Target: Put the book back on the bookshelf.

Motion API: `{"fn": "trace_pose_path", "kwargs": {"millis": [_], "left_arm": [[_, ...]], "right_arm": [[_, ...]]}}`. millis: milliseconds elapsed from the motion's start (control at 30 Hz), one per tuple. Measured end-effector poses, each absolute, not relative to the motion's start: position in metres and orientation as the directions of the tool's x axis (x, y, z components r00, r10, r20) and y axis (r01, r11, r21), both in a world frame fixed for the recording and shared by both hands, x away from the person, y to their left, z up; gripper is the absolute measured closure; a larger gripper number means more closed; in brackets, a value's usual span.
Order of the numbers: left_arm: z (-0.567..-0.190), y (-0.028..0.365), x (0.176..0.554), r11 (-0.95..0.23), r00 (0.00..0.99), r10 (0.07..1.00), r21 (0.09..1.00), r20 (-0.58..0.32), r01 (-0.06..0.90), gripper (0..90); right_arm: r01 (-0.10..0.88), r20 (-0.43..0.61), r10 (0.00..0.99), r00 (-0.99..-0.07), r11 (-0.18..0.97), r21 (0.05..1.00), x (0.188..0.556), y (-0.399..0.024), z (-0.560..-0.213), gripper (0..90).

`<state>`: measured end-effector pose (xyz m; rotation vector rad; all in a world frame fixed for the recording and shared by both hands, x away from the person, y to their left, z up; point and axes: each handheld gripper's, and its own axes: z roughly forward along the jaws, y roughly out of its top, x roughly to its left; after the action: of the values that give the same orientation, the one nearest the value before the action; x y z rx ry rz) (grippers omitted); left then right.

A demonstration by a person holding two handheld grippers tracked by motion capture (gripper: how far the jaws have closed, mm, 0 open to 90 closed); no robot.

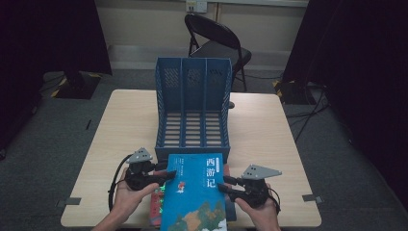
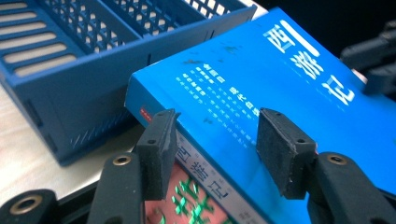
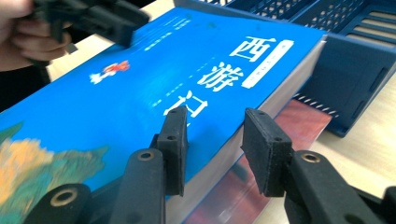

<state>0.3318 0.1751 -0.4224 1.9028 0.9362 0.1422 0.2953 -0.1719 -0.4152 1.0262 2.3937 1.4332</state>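
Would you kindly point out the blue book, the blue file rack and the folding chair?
blue book [image 1: 197, 192], high view, front cover.
blue file rack [image 1: 193, 72], high view, back wall.
folding chair [image 1: 219, 48], high view, seat.

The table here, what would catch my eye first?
A bright blue book lies at the near edge of the table, on other books, with the left gripper and right gripper straddling its two long edges. Just behind it stands a blue three-slot file rack, empty.

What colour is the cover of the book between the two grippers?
Bright blue with white title characters; the book shows best in the right gripper view.
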Motion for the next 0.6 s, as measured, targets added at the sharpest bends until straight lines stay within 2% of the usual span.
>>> {"fn": "trace_pose_path", "kwargs": {"millis": [333, 367, 400, 433, 600], "left_arm": [[-0.427, 0.179, 0.331, -0.192, 0.695, 0.634, 0.802, -0.339, 0.566, 46.7], [-0.425, 0.178, 0.327, -0.207, 0.696, 0.643, 0.802, -0.319, 0.56, 46.8], [-0.425, 0.178, 0.327, -0.207, 0.696, 0.643, 0.802, -0.319, 0.56, 46.9], [-0.424, 0.177, 0.325, -0.214, 0.691, 0.649, 0.796, -0.317, 0.566, 46.8], [-0.422, 0.176, 0.317, -0.229, 0.701, 0.648, 0.802, -0.297, 0.552, 46.8]], "right_arm": [[0.472, 0.197, 0.632, -0.749, 0.302, 0.828, 0.294, -0.171, -0.414, 59.9], [0.474, 0.196, 0.638, -0.745, 0.298, 0.829, 0.295, -0.171, -0.415, 64.0], [0.474, 0.196, 0.638, -0.745, 0.298, 0.829, 0.295, -0.171, -0.415, 64.0], [0.47, 0.199, 0.64, -0.742, 0.286, 0.835, 0.298, -0.173, -0.415, 69.7], [0.476, 0.222, 0.623, -0.75, 0.275, 0.835, 0.303, -0.176, -0.417, 71.4]]}}
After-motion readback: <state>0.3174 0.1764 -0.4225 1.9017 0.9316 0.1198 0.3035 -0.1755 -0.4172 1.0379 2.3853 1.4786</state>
